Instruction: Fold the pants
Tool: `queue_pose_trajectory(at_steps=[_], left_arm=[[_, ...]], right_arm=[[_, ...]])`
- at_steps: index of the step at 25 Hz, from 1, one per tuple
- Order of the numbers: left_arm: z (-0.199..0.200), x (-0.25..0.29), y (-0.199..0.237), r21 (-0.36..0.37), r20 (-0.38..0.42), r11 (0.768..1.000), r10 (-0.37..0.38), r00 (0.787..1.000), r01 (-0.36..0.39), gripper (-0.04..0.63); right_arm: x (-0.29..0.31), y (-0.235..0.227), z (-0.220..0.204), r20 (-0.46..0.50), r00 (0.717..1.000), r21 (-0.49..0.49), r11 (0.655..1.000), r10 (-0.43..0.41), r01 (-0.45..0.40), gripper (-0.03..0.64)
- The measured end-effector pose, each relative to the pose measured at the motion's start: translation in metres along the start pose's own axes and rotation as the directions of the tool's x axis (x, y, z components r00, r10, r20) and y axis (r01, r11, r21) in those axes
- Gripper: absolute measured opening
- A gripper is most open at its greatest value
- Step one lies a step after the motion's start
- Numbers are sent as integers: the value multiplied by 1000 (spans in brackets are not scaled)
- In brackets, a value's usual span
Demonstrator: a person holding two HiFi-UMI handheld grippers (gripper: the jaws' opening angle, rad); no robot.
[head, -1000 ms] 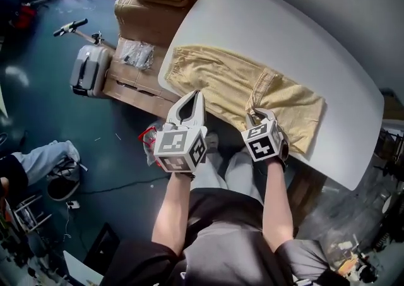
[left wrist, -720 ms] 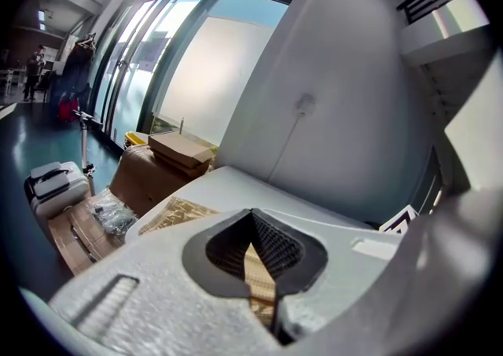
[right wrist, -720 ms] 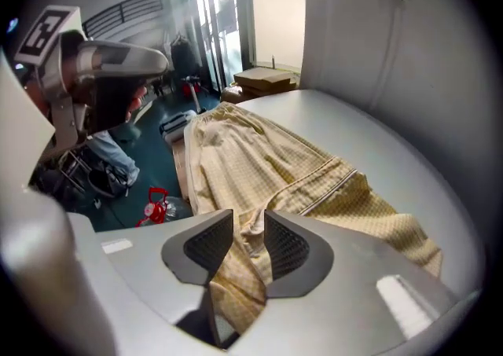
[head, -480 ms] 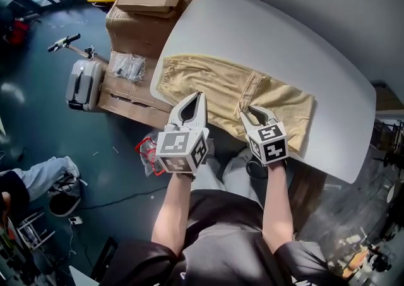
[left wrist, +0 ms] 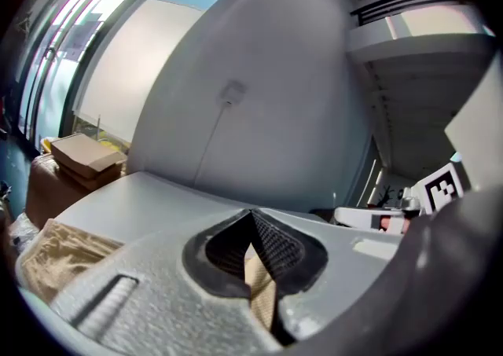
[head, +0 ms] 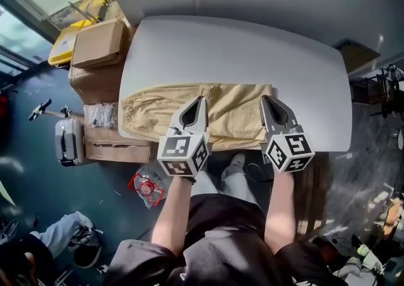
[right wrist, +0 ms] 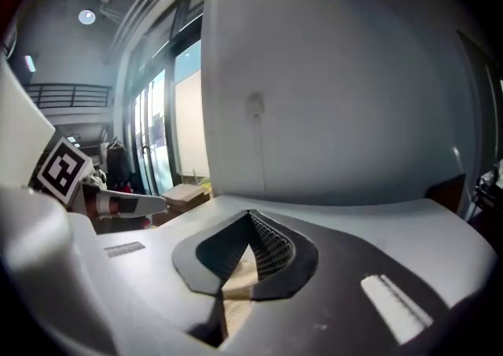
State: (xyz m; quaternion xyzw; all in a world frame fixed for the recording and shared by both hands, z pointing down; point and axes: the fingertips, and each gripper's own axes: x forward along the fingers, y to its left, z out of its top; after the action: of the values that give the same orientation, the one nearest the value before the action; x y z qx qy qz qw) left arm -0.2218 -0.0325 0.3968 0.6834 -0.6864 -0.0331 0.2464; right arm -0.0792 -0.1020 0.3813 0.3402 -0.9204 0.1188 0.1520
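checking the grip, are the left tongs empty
No, the left tongs are shut on beige fabric of the pants, visible between them in the left gripper view.

Left gripper [head: 201,100]: jaws closed tip to tip, a strip of the tan pants [head: 233,111] pinched between the pads. Right gripper [head: 266,99]: jaws have just been closing and now meet, tan cloth likewise clamped between them. Both grippers point forward, tipped slightly downward, side by side. Left forearm [head: 173,209] and right forearm [head: 281,206]: bare, extended ahead, roughly parallel.
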Motion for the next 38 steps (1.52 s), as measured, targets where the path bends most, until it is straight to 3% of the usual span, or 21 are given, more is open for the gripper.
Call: queue_pose_trajectory(at_steps=[6,9,14,24,32,38], left_arm=[[-13,41,-61,52,-56,990,-129,990,132,3],[-24,55,-80,50,-91,985,-161,983,166,3],[-53,67,-104,54,-156,978,-190,969,201,3],[-135,72,-86,39,-317,990,-118,941,137,3],[-178,79,-87,39,-402,992,-92,911,117,3],[-178,84,-88,36,-399,995,-71,914,93,3]], right_arm=[[-42,-73,-16,-7,986,69,984,-167,167,12],[-51,-85,-32,-37,985,99,980,-167,170,98],[-57,-99,-82,-151,979,169,972,-135,160,173],[-46,-106,-207,-375,924,284,939,-77,194,192],[-36,-95,-243,-432,902,351,924,19,149,192],[-33,-98,-248,-450,891,380,916,60,130,115]])
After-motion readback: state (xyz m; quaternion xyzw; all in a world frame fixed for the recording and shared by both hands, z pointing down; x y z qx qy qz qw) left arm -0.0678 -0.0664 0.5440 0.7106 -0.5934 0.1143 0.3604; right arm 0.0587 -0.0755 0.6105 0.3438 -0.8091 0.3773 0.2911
